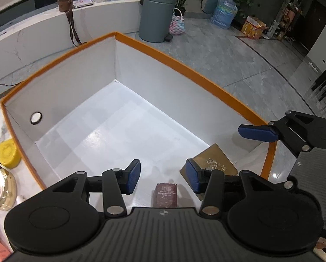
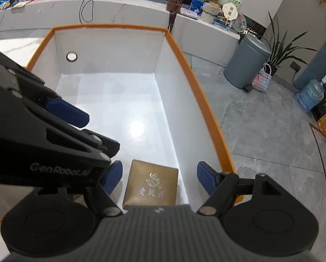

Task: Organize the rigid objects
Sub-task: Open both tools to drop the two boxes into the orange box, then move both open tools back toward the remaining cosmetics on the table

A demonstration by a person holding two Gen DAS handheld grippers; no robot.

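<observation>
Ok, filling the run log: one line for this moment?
left gripper open over maroon box | right gripper open over gold box | both in orange-rimmed bin

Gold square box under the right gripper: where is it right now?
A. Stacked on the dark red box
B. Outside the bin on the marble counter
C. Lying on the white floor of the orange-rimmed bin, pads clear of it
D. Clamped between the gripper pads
C: the gold square box lies flat on the floor of the orange-rimmed bin, and the right gripper stands open with gaps on both sides.
</observation>
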